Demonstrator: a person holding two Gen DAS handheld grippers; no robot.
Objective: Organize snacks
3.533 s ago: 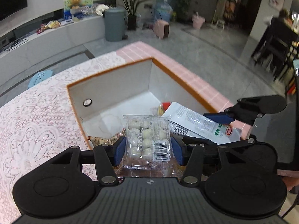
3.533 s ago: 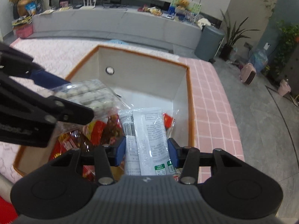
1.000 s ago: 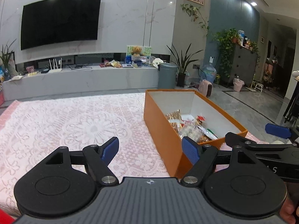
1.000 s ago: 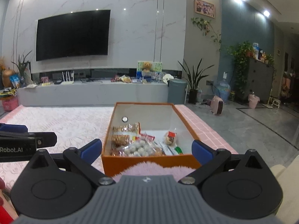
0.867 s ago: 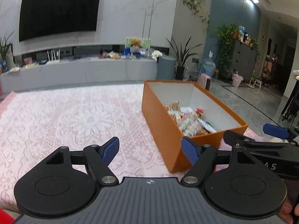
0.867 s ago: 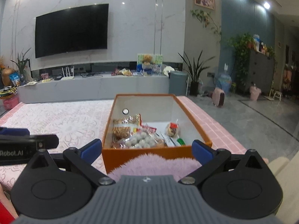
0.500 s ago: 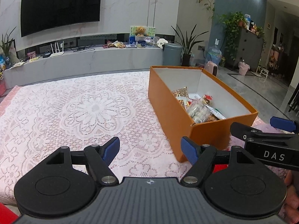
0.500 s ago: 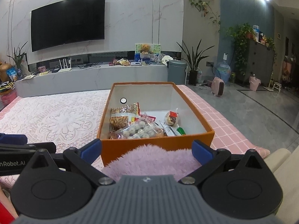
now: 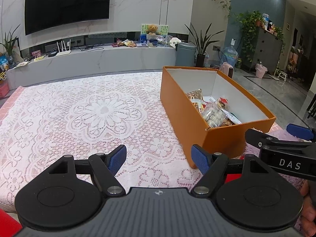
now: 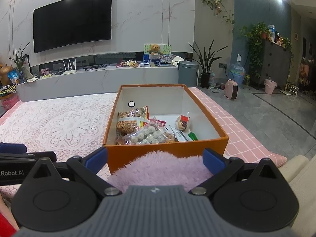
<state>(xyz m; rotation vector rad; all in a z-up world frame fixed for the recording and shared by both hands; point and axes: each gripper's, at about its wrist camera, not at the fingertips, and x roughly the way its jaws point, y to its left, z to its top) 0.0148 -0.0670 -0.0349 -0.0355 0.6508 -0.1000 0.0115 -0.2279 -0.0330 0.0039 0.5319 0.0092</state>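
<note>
The near wall of the orange box (image 10: 165,148) hides the lower ends of the snack packets (image 10: 146,134) inside it, and a fluffy lilac sleeve (image 10: 160,169) covers the middle of that wall. Print on the packets is too small to read. From the left wrist view, the box's near side screens most of its floor. The right gripper (image 9: 280,138) runs off that picture's right edge, and only fingers of the hand (image 9: 309,213) show. The left gripper (image 10: 13,156) is cut by the right view's left edge.
</note>
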